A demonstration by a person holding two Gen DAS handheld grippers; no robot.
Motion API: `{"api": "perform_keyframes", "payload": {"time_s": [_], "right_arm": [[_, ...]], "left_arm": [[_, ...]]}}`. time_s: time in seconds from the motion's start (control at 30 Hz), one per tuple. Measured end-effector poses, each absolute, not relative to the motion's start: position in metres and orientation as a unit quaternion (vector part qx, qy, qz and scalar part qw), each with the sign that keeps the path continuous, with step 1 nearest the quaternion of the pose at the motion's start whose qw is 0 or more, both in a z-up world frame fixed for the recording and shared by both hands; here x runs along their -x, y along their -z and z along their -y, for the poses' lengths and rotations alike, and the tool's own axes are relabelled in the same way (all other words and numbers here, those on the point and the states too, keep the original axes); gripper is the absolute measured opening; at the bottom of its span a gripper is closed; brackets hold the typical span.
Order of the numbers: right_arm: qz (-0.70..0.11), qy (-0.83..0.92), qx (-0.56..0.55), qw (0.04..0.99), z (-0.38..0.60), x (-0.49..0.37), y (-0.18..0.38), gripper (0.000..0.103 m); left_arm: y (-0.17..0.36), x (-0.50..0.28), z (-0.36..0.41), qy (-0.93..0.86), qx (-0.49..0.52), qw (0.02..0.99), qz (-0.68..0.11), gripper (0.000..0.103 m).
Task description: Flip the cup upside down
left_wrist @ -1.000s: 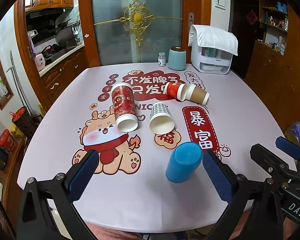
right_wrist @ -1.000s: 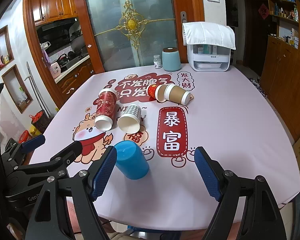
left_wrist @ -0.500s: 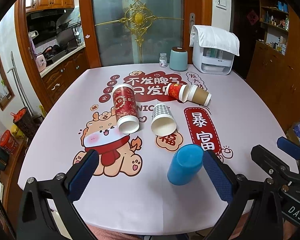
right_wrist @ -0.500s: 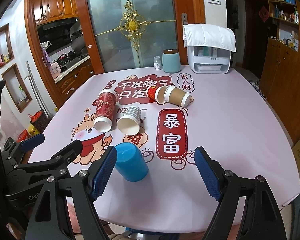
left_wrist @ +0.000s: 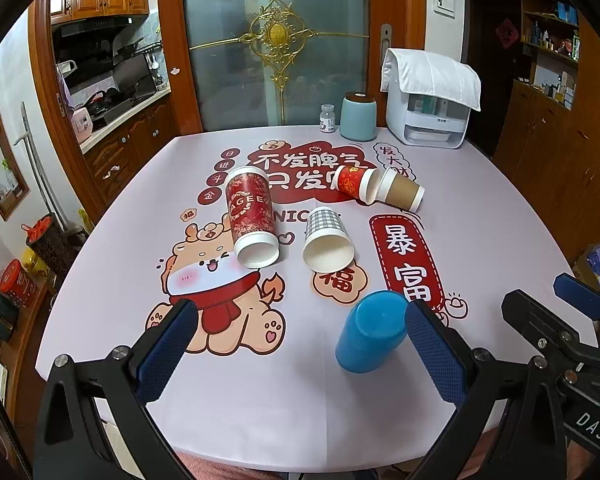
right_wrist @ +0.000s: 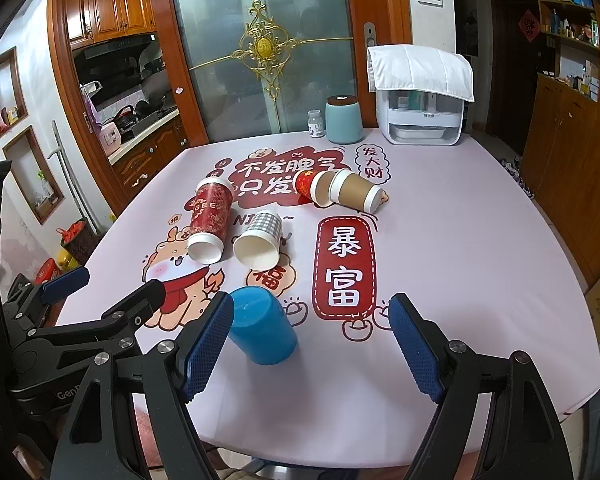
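A blue cup (left_wrist: 370, 332) stands upside down near the table's front edge; it also shows in the right wrist view (right_wrist: 262, 328). Four paper cups lie on their sides further back: a tall red one (left_wrist: 250, 216), a checked one (left_wrist: 327, 240), a small red one (left_wrist: 354, 182) and a brown one (left_wrist: 400, 192). My left gripper (left_wrist: 300, 344) is open and empty, its right finger beside the blue cup. My right gripper (right_wrist: 312, 344) is open and empty, its left finger beside the blue cup.
The round table (left_wrist: 500, 240) has a pink printed cover. At its far edge stand a teal canister (left_wrist: 358, 116), a small white bottle (left_wrist: 327, 119) and a white appliance under a cloth (left_wrist: 430, 104). Wooden cabinets stand at the right.
Both grippers have drawn back a little from the table, so the cups sit slightly farther off. The blue cup has not moved. Both grippers stay open.
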State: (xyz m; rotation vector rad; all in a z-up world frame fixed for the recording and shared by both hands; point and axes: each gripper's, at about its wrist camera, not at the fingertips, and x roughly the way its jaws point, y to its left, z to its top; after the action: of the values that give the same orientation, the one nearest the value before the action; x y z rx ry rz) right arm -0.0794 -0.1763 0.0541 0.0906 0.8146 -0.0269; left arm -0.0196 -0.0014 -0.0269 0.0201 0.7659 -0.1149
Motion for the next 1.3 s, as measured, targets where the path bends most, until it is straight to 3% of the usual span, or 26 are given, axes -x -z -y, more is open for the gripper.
{"api": "perform_keyframes", "payload": {"time_s": [1.3], "right_arm": [[-0.401, 0.011, -0.047, 0.915, 0.1744, 0.0757, -0.0477, 0.081]], "left_arm": [[0.0307, 0.0157, -0.0005, 0.056, -0.010, 0.924, -0.378, 0.102]]}}
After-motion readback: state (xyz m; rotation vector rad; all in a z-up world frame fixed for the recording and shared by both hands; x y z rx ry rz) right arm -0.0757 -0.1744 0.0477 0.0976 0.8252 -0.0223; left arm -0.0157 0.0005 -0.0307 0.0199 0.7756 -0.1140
